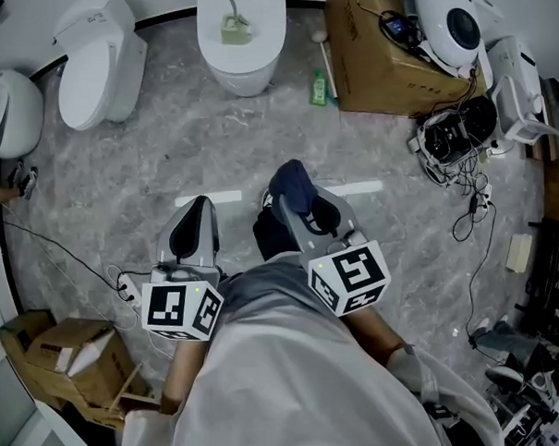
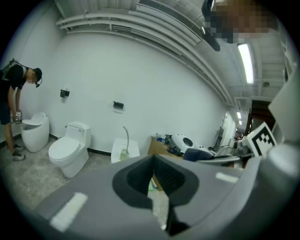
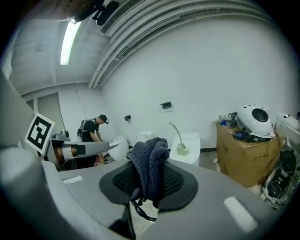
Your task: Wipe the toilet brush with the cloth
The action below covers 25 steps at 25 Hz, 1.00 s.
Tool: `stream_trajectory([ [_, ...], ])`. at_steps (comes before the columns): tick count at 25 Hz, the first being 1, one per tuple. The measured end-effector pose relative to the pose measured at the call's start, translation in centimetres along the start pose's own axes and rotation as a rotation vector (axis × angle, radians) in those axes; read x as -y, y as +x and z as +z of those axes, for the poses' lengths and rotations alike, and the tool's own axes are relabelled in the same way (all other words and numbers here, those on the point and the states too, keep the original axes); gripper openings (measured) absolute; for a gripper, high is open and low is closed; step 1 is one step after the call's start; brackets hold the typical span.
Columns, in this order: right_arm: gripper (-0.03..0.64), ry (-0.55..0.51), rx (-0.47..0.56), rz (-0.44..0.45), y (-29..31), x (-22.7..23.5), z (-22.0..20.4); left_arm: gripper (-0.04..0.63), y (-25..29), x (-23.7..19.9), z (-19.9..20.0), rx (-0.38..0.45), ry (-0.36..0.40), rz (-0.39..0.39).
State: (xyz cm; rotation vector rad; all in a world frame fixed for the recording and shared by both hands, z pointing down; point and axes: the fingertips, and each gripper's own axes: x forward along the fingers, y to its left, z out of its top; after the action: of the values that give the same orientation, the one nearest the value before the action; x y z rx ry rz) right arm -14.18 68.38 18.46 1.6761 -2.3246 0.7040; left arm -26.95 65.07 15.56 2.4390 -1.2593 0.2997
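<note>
The brush (image 1: 235, 25) is sitting on top of a white toilet (image 1: 254, 57) at the far side of the floor (image 1: 165, 148). It is straight ahead of both tongs and well apart from them. Its head is looking like a pale green block, and a thin handle is curving up from it. Neither tongs is touching it.

The right tongs (image 3: 149, 185) are pinching a cloth (image 3: 149, 164), with the jaws pressing on it from both sides. The cloth is dark blue, soft and knitted. It is bunching up in thick folds above the black ribbed pads (image 3: 176, 180). A thin dark loop is hanging from it under the jaws. In the head view the cloth is sticking out past the tips like a dark lump.

The left tongs (image 1: 194, 219) are pressed together and are holding nothing. Their black pads are meeting along a thin line. They are hanging just beside the right tongs, close to the person's body, over the floor.

Both tongs are looking grey and smooth, and each is carrying a black-and-white cube at its back end.

The floor is looking like grey stone with pale veins, and two white strips (image 1: 214, 198) are lying on it. A second toilet (image 1: 101, 59), round and shiny, is standing to the left of the brush. A small green bottle (image 1: 319, 86) and a brown cardboard box (image 1: 383, 60) are sitting to the right of it.
</note>
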Motion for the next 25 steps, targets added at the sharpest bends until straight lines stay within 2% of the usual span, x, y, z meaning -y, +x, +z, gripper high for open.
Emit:
stream_trajectory([
  [3, 0.1, 0.007, 0.013, 0.029, 2.1, 1.9, 2.0, 0.0, 3.1, -0.6, 1.5, 0.001, 0.051, 0.059],
  [5, 0.1, 0.005, 0.03, 0.025, 3.0, 3.4, 2.9, 0.0, 4.9, -0.5, 2.2, 0.002, 0.06, 0.071],
  [11, 0.103, 0.046, 0.066, 0.054, 5.2, 6.4, 4.5, 0.0, 8.5, 0.9, 4.3, 0.035, 0.04, -0.005],
  [14, 0.104, 0.065, 0.07, 0.039, 5.6, 7.8, 4.6, 0.0, 9.8, 1.7, 4.6, 0.037, 0.063, -0.019],
  [18, 0.108, 0.094, 0.068, 0.006, 6.0, 9.7, 4.8, 0.0, 11.2, 2.1, 5.2, 0.041, 0.057, -0.04],
  [25, 0.109, 0.173, 0.086, 0.008, 7.8, 11.5, 6.4, 0.0, 14.3, 1.4, 6.0, 0.033, 0.052, -0.058],
])
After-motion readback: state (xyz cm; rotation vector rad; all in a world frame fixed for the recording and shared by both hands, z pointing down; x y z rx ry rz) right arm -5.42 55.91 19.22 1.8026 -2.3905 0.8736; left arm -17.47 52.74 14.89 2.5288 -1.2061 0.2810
